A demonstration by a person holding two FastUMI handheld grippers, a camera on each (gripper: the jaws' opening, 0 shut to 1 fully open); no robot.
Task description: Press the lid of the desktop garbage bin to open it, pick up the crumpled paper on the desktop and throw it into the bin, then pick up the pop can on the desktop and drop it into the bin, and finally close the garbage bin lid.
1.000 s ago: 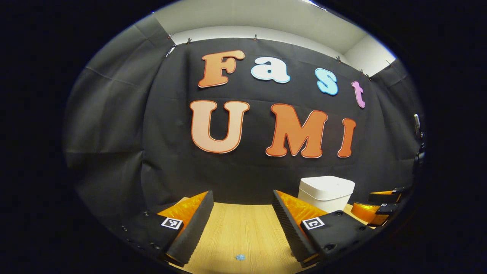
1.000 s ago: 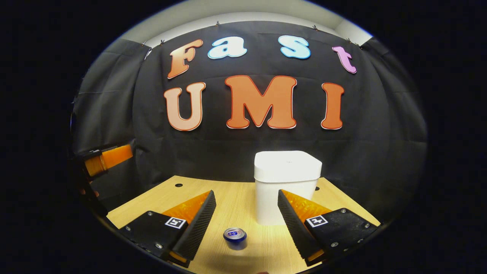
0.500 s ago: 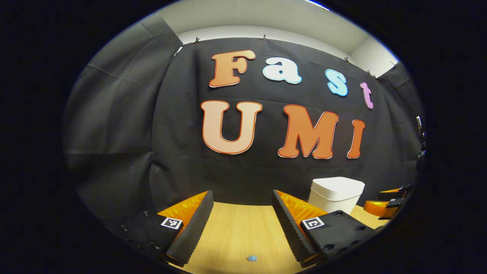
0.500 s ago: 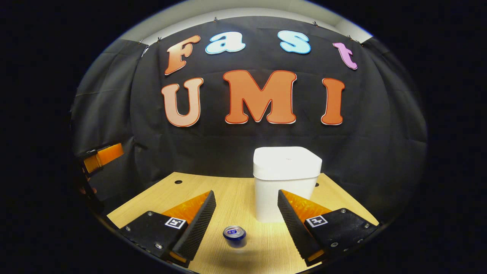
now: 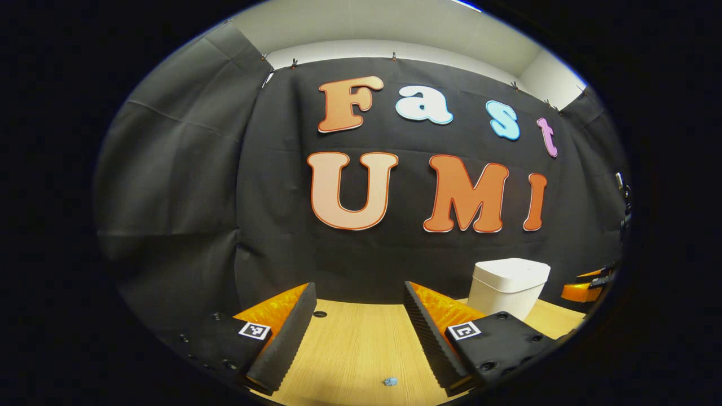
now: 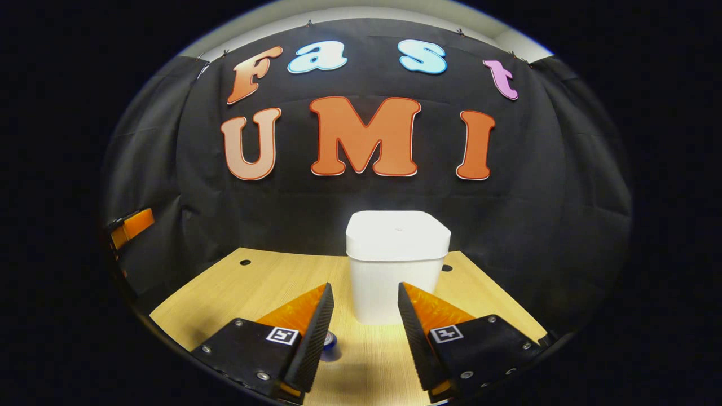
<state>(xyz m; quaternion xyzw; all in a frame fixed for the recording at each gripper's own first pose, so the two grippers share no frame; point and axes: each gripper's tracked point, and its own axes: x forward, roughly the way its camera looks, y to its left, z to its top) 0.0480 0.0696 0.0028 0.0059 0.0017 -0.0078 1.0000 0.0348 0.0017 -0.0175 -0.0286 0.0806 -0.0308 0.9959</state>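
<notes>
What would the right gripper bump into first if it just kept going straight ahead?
Most likely the white garbage bin. In the right gripper view it stands dead ahead of the right gripper, lid shut, with bare desk between. The pop can sits low beside one finger, probably off that line, though depth is hard to judge.

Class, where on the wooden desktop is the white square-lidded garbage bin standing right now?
In the right gripper view, the white square-lidded garbage bin stands near the wooden desktop's far edge, by the black cloth wall, lid shut.
</notes>
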